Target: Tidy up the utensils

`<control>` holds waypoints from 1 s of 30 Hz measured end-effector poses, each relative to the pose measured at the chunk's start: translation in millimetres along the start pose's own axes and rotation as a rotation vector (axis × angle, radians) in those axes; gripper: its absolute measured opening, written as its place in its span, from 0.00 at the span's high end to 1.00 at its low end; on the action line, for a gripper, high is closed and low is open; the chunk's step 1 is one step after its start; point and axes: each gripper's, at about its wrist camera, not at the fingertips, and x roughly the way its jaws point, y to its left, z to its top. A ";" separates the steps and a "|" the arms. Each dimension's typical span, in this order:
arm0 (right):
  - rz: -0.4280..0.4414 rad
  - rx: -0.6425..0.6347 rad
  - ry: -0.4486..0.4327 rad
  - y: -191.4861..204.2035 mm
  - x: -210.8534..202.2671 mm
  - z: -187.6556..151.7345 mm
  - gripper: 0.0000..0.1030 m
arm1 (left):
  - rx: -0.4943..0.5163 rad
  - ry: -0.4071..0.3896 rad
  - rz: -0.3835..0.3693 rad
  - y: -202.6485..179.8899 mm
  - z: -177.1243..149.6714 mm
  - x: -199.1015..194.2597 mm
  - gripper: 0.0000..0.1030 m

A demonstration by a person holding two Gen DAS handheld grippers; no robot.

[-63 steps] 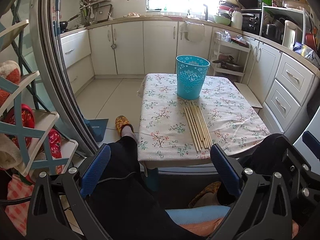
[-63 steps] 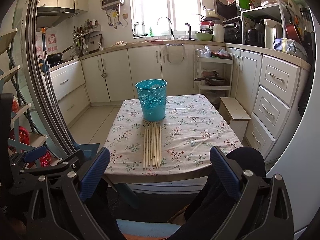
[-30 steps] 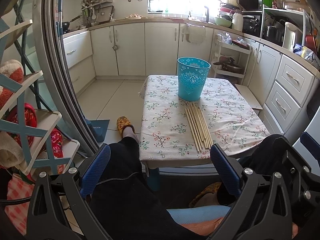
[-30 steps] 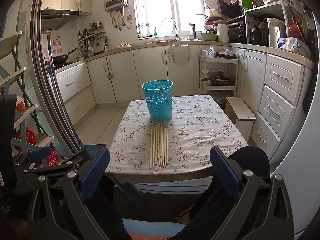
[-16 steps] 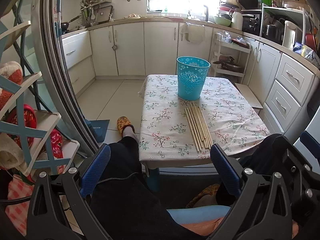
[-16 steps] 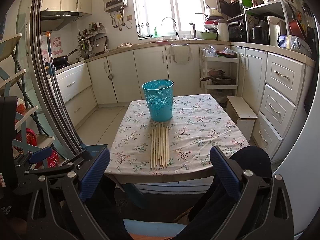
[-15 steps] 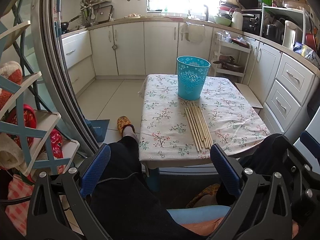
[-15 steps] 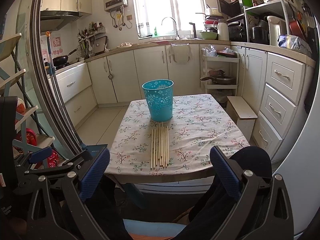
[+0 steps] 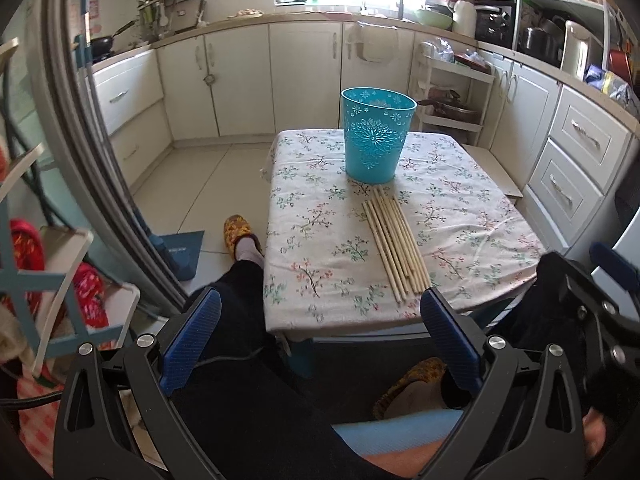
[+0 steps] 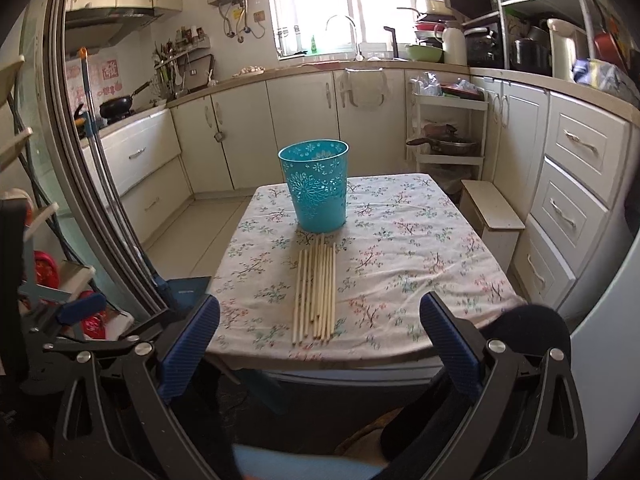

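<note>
Left wrist view: left gripper [image 9: 320,320] hung w/ fingers spread wide, empty, short of the table [image 9: 472,216]. Chopsticks [image 9: 394,246] lay in a row just in front of the teal bin [image 9: 376,140].

Right wrist view: right gripper [image 10: 320,320] also wide open, empty; chopsticks [image 10: 316,284] near table's front edge.

The teal bin's [image 10: 316,186] inside is hidden behind its rim, and the table's [image 9: 460,216] legs are mostly hidden under the cloth.
</note>
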 end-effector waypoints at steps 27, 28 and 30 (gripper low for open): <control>0.074 -0.093 0.367 -37.8 261.8 16.3 0.90 | -0.099 0.250 -0.048 -14.2 62.2 223.4 0.06; 0.083 -0.098 0.374 -38.7 263.5 17.1 0.90 | -0.099 0.255 -0.046 -16.0 62.9 229.0 0.06; 0.104 -0.114 0.377 -41.2 265.0 18.3 0.91 | -0.101 0.265 -0.047 -19.3 63.5 237.2 0.06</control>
